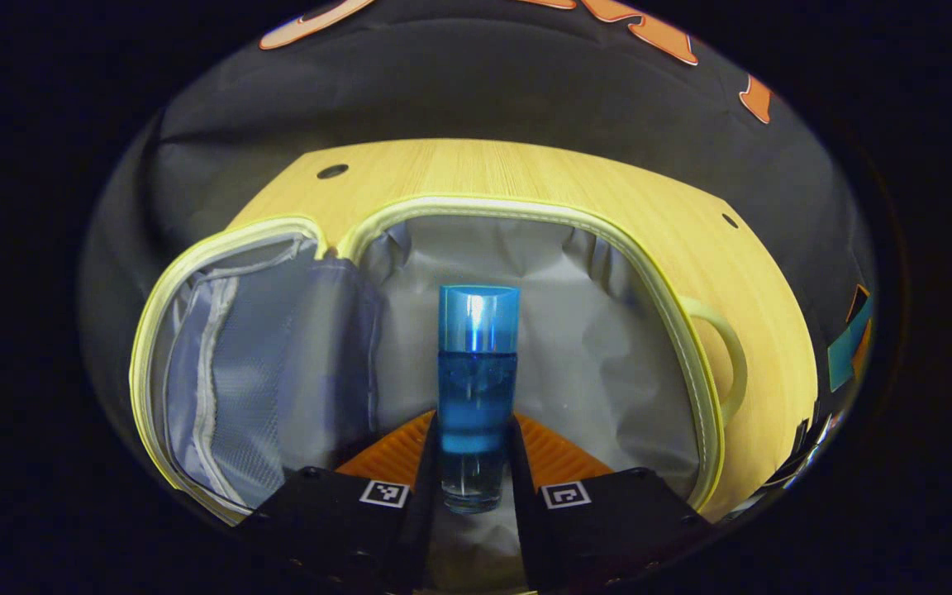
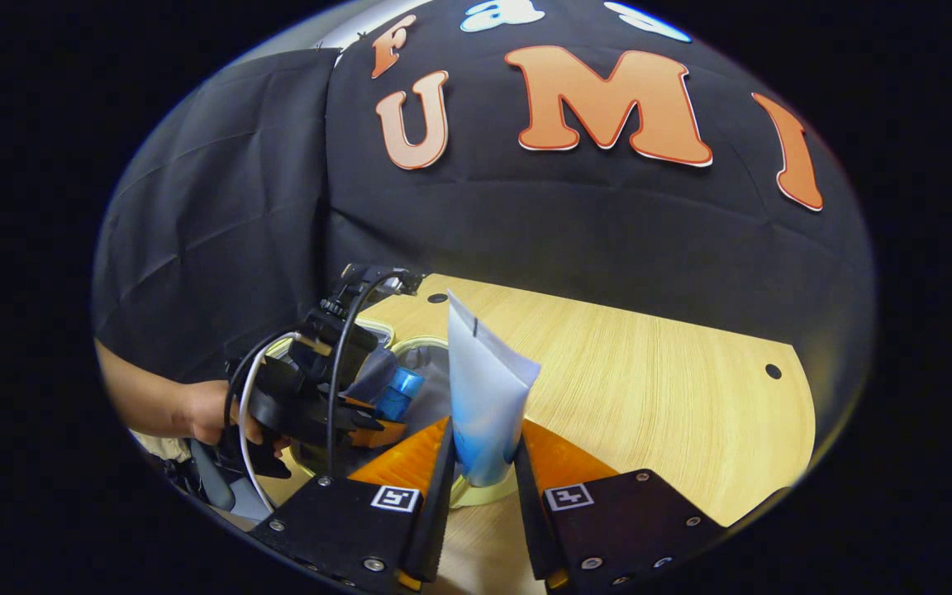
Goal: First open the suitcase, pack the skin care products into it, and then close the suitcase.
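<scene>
A pale wood-grain desk [image 1: 525,178] with small round holes stands against black cloth. On it lies the open suitcase [image 1: 658,273], soft-sided with pale yellow piping, a crinkled grey lining, a mesh pocket [image 1: 236,372] in the left half and a loop handle [image 1: 728,355] at its right edge. The left tongs [image 1: 476,463] clamp an upright blue bottle [image 1: 476,388], a clear cylinder with a glossy cap, above the lining. The right tongs [image 2: 484,463] pinch a soft white-and-blue tube [image 2: 484,397], its flat crimped end up, over the desk near the suitcase rim.
</scene>
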